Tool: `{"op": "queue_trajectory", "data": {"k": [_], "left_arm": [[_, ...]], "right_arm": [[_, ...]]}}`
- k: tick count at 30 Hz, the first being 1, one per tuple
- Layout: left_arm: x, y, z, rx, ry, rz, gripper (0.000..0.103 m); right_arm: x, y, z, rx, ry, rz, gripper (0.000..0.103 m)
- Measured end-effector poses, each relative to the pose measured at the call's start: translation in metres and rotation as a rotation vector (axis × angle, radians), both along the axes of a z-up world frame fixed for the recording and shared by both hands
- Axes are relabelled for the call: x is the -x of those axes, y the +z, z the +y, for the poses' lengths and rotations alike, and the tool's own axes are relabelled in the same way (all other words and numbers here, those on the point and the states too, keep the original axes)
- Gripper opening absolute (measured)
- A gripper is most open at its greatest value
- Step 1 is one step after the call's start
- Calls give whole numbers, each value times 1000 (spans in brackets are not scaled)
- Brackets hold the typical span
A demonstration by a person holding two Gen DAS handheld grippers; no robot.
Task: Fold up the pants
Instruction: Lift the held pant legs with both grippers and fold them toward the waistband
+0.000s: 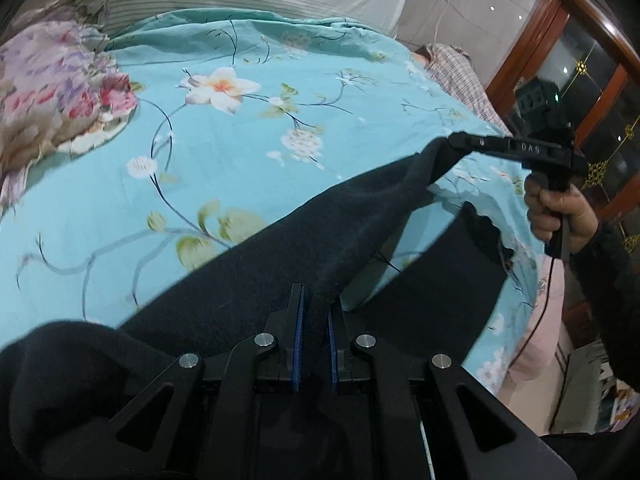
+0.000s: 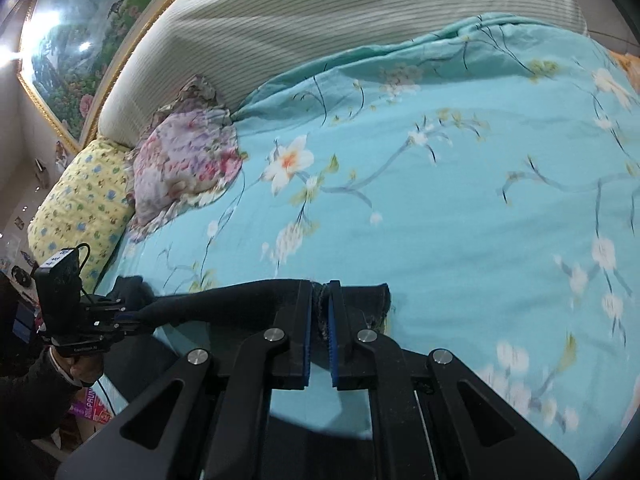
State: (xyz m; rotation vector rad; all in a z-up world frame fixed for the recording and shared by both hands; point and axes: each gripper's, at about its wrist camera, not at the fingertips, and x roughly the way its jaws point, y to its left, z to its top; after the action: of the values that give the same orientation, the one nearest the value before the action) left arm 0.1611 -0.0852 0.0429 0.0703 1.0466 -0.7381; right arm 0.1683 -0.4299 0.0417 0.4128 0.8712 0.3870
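The person is holding a tool in each hand, and both are clamped on the dark pants [image 1: 280, 248], which are lying partly on the bed [image 1: 224, 184] over its turquoise flowered cover and partly lifted off it. The left tool [image 1: 316, 312] is pinching a thick fold of the black cloth between its blue pads, jaws drawn together on the fabric; the right tool [image 2: 320, 300] is doing the same further along the same edge, with a frayed-looking bit of hem or waistband squeezed in its grip. From the left wrist view, the right tool [image 1: 456, 142] is seen out to the side with the cloth running taut up to its tips, the person's hand [image 1: 560, 212] wrapped round its handle. Holding two spaced points on one edge looks to be keeping that edge stretched straight, so the cloth is hanging as a clean sheet rather than bunching, which a fold needs. The rest of the pants is trailing on the cover below, acting as the anchored half. The pile of flowered bedding [image 2: 188, 164] and the yellow pillow [image 2: 80, 204] are sitting well apart at the head end, leaving the middle of the bed free for laying the garment over. I judge the fold to be in its early carrying stage.
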Motion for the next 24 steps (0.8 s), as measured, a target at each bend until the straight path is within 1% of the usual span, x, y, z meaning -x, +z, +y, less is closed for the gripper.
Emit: {"op": "queue_trajectory", "data": {"k": [5,10,17,24], "left_arm": [[29,0,3,28,14,8,8],[54,0,2,37,10,0,8],[82,-1,-2,43,-22,-6,8],[97,-17,-6,26,-50,17,9]], "right_arm": [[38,-4,-4,-14,11,-3,8],[72,-4,-5,-22,14,-20,8],[104,-4,-3,2,17,-22,8],[128,-10,-5,19,-1,-3,8]]}}
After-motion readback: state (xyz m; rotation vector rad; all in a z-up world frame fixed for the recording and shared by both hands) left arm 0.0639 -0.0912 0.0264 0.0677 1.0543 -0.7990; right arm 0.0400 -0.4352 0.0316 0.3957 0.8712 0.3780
